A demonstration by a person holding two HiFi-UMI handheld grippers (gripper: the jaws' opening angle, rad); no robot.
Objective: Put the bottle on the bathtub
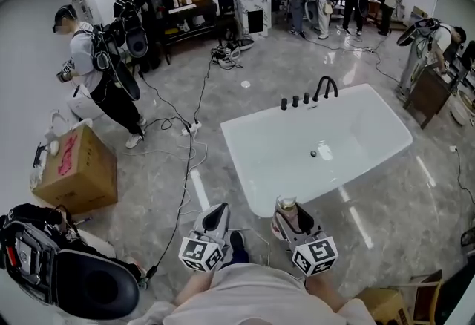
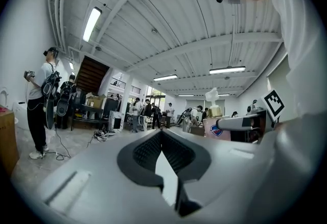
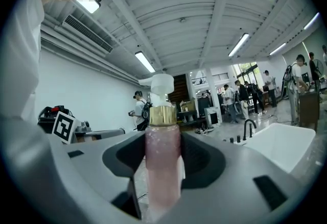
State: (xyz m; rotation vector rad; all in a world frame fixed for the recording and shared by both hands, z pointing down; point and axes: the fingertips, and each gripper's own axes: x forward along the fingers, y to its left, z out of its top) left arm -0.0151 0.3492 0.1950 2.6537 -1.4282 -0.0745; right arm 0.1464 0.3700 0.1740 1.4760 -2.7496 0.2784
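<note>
A pink bottle with a gold collar and white pump stands upright between the jaws of my right gripper, which is shut on it. From the head view the bottle and right gripper sit just short of the near end of the white bathtub. The tub also lies ahead to the right in the right gripper view. My left gripper hangs beside it over the floor. Its fingertips meet with nothing between them. The left gripper view catches the bottle at its right.
A black faucet and knobs stand on the tub's far rim. Cables run over the floor left of the tub. A cardboard box and black gear lie at the left. A person stands beyond; others work farther back.
</note>
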